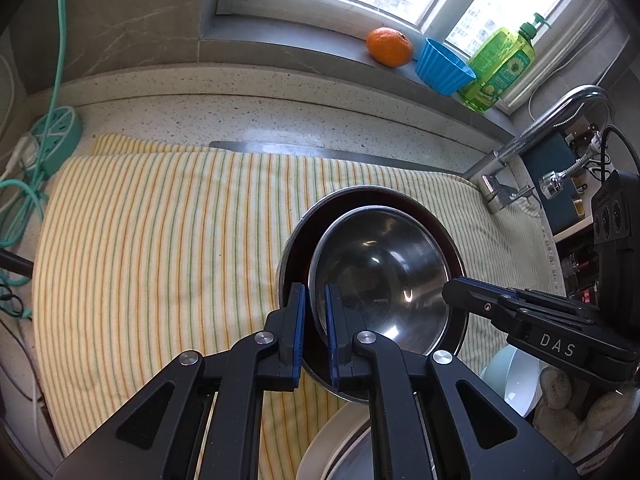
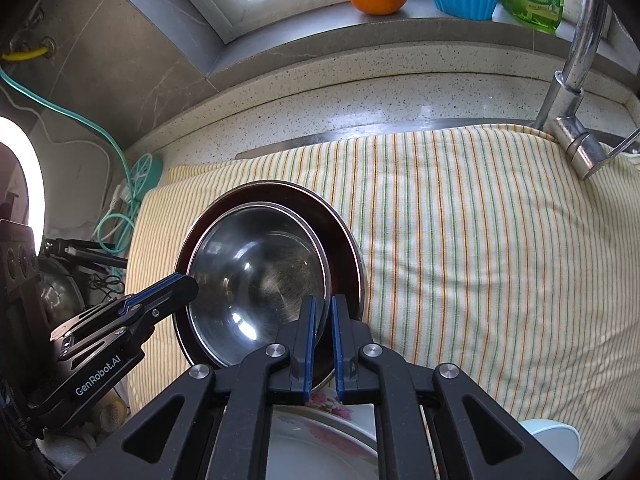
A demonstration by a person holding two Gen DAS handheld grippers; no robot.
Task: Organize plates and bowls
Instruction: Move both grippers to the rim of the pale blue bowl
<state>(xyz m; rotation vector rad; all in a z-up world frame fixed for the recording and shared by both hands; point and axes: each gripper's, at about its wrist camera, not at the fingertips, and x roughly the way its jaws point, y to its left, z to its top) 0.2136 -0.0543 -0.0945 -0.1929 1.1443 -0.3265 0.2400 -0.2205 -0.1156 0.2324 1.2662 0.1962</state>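
Observation:
A shiny steel bowl (image 1: 380, 280) sits inside a wider dark steel plate (image 1: 298, 240) on the striped towel (image 1: 160, 240). My left gripper (image 1: 315, 336) is closed over the left rims of bowl and plate. My right gripper (image 2: 323, 344) is closed over their right rims; it also shows in the left wrist view (image 1: 452, 292). The bowl (image 2: 256, 276) and plate (image 2: 344, 248) show in the right wrist view, with the left gripper (image 2: 188, 280) at their left edge. A white floral plate (image 2: 320, 432) and a pale blue bowl (image 2: 556, 440) lie near the front.
A faucet (image 1: 552, 120) stands at the right over the towel-covered sink. An orange (image 1: 389, 46), a blue ribbed cup (image 1: 442, 66) and a green soap bottle (image 1: 500, 64) stand on the windowsill. A green power strip (image 1: 56, 140) with cables lies at the left.

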